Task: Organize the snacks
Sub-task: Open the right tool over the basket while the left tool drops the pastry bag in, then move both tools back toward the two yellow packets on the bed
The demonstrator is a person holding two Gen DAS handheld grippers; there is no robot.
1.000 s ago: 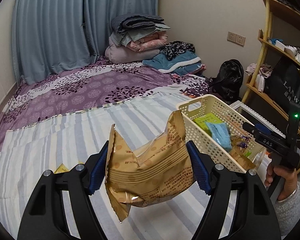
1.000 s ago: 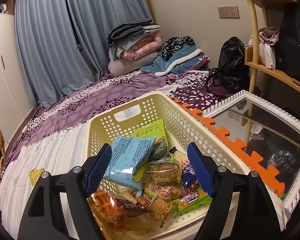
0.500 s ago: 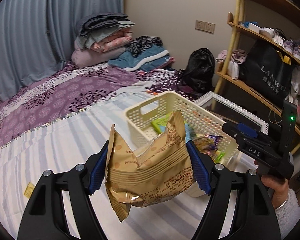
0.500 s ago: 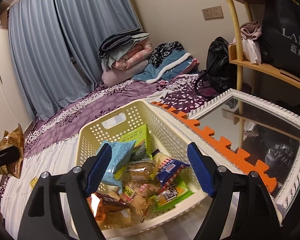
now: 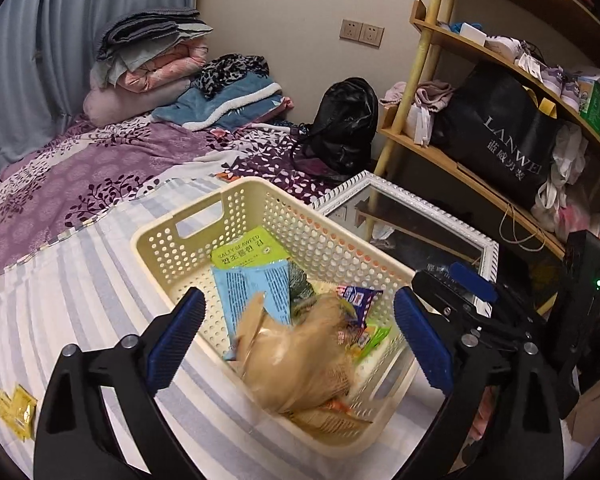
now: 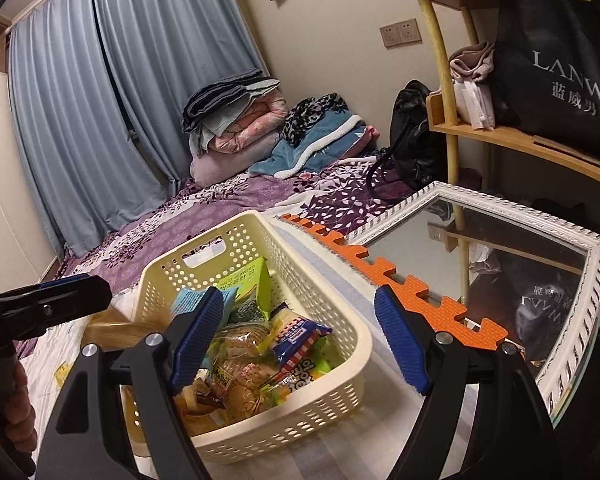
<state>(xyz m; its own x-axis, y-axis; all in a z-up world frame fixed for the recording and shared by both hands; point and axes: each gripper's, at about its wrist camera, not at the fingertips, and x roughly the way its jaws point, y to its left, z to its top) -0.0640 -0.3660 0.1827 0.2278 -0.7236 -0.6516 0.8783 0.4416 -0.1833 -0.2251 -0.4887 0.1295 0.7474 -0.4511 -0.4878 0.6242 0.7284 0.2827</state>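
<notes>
Both jaws stood spread wide with nothing between them. With its blue pads well apart, the left gripper (image 5: 300, 336) hovered over the near end of the cream basket (image 5: 320, 240), and below it a tan snack bag (image 5: 300, 364), blurred in that view, lay in or just above the basket's near end; whether it had settled could not be told. From the right wrist view the same tan bag (image 6: 112, 330) showed as a smear at the basket's left rim, just under the left gripper's black finger (image 6: 60, 300). The right gripper (image 6: 300, 340) was released as well, held over the basket's (image 6: 340, 360) near right corner.

Inside the basket lay a heap of packets. A green seaweed packet (image 5: 246, 248) leaned against the far wall, and a light blue packet (image 5: 256, 292) rested in front of it. Toward the basket's right side sat a red, white and blue wrapper (image 6: 296, 336), with clear packs of biscuits (image 6: 240, 384) below it.

The basket stood on a striped bedsheet (image 5: 60, 304). Two small yellow sachets (image 5: 16, 410) lay on the sheet well to the left of the basket. Just beyond the basket's right side lay a white-framed mirror (image 6: 500, 200), with an orange foam mat edge (image 6: 420, 300) between the two
</notes>
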